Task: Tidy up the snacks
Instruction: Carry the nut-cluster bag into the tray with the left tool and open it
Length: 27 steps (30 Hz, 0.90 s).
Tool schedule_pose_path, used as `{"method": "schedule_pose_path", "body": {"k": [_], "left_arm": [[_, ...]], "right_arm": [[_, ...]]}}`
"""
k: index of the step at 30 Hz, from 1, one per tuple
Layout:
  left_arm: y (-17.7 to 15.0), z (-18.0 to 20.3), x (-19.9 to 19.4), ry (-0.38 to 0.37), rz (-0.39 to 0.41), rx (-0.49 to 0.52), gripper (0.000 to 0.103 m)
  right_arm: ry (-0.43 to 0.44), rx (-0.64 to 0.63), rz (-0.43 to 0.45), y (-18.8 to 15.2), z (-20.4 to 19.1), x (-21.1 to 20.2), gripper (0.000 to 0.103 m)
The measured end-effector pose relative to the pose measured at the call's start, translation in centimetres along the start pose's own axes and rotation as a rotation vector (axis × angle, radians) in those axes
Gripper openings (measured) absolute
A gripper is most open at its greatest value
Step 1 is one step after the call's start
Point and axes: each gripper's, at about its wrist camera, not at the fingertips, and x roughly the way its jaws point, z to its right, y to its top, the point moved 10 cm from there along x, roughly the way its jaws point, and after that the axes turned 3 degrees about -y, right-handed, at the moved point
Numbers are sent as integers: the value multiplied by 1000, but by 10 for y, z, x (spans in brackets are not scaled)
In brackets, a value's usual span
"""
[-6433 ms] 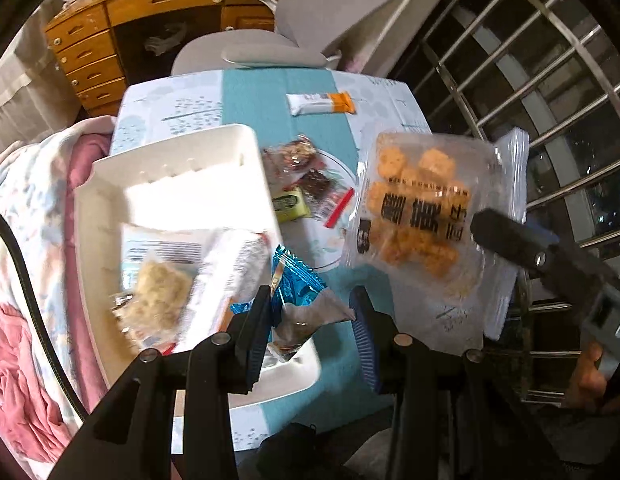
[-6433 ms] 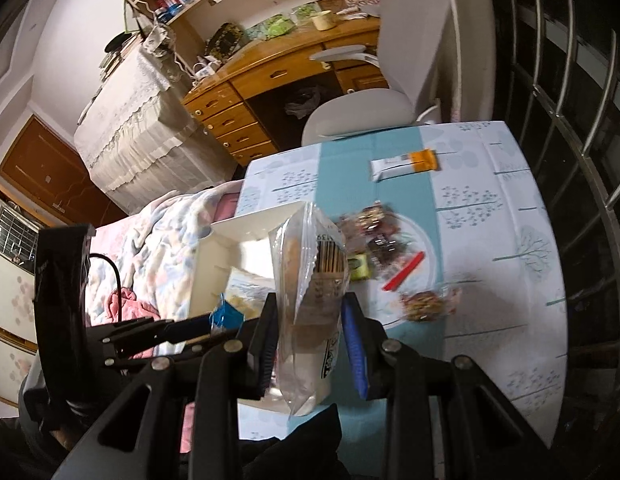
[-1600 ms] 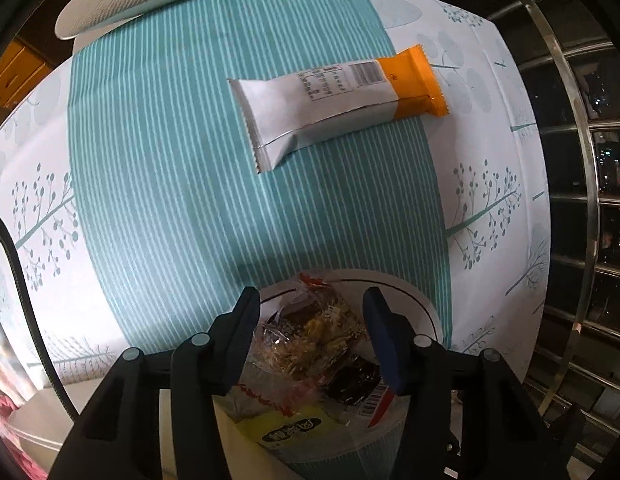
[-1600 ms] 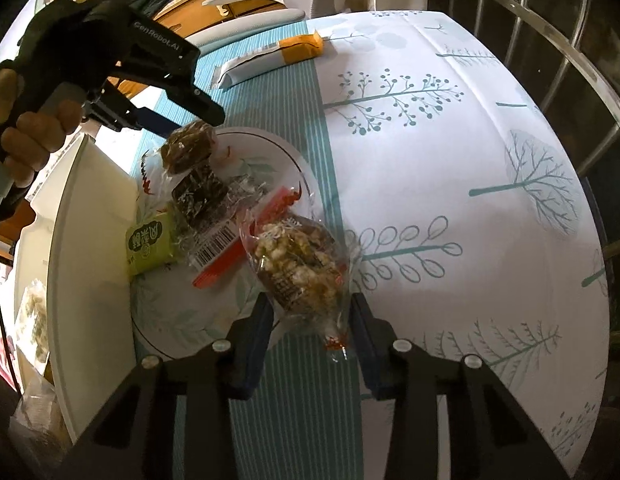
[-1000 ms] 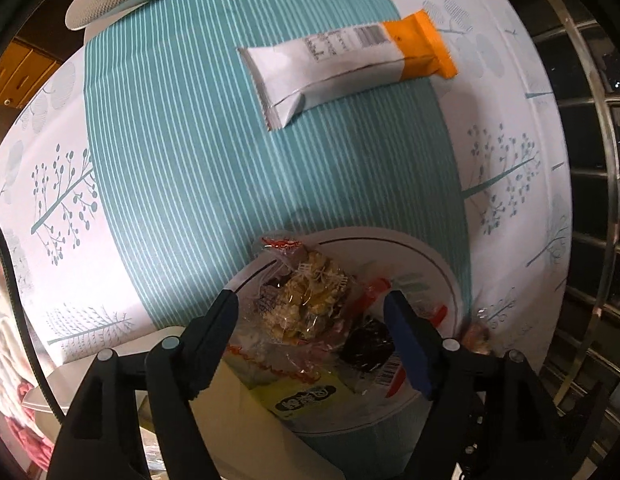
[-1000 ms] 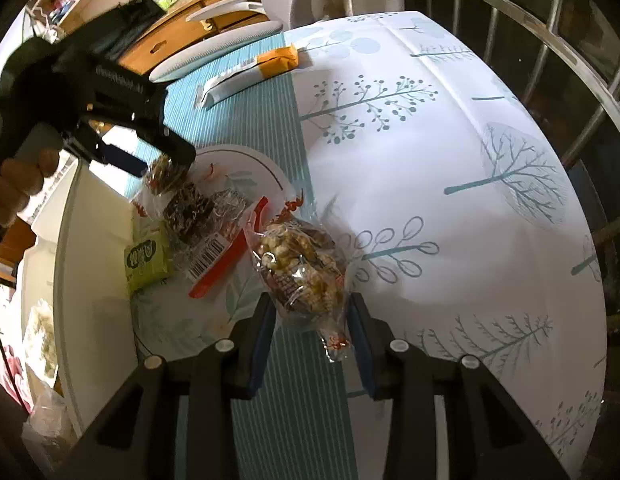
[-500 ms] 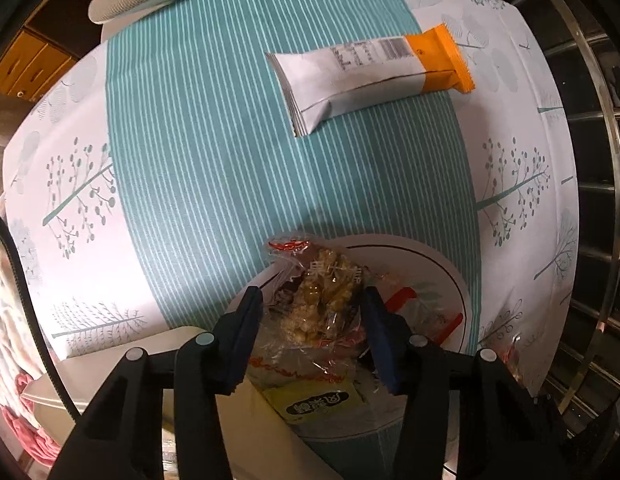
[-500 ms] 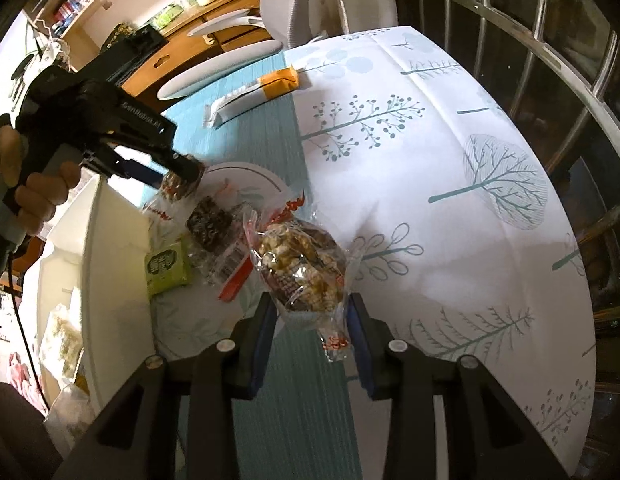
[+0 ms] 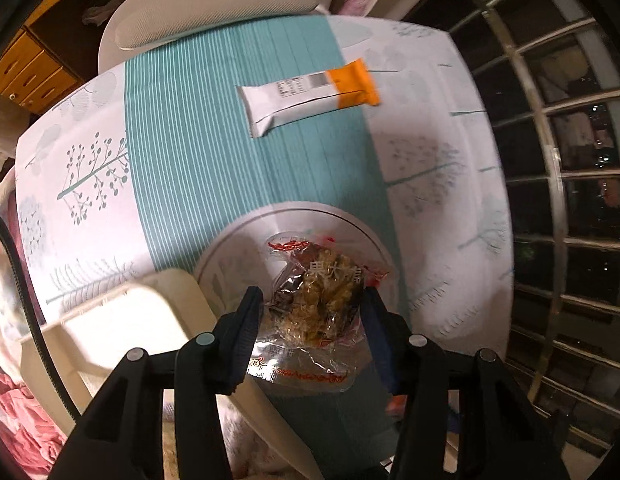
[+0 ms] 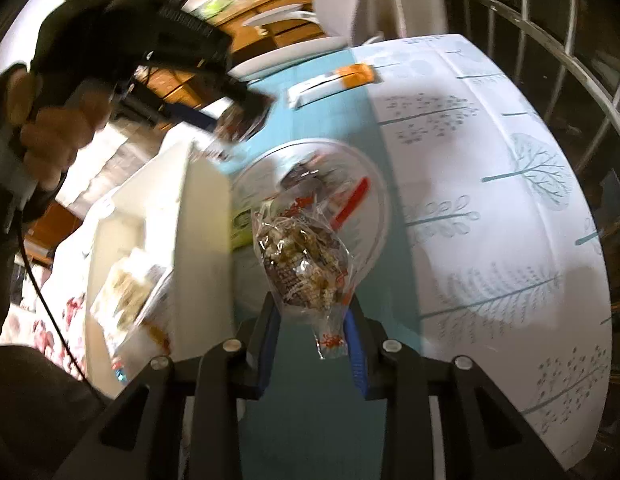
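My left gripper (image 9: 312,316) is shut on a clear bag of nut brittle (image 9: 316,308) and holds it above the white plate (image 9: 237,240), beside the white bin (image 9: 121,320). My right gripper (image 10: 312,330) is shut on a second clear bag of nut brittle (image 10: 301,264), held above the teal runner near the plate (image 10: 374,176). The plate still holds a green packet (image 10: 241,232), a dark packet and a red stick (image 10: 352,200). The left gripper (image 10: 241,116) shows blurred at the bin's far corner in the right wrist view.
A white and orange snack bar (image 9: 310,98) lies on the teal runner at the far side. The bin (image 10: 165,216) holds several wrapped snacks (image 10: 129,292). A grey chair (image 9: 213,12) stands behind the table. Metal window bars (image 9: 550,160) run along the right.
My left gripper has lifted its bag off the plate and drawn back toward the bin. My right gripper has lifted its bag and swung left toward the plate and bin.
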Motion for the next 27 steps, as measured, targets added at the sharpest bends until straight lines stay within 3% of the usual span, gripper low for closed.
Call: {"method": "schedule_pose_path", "body": {"k": [12,27], "left_arm": [[-48,4,-77,-64,112,-9,49],[-132,-82,-122,-38,166,-125,49]], "right_arm": [[66,-69,-9,-37,-55,-28,31],[70,-126,50,-46,-110,-48,31]]}}
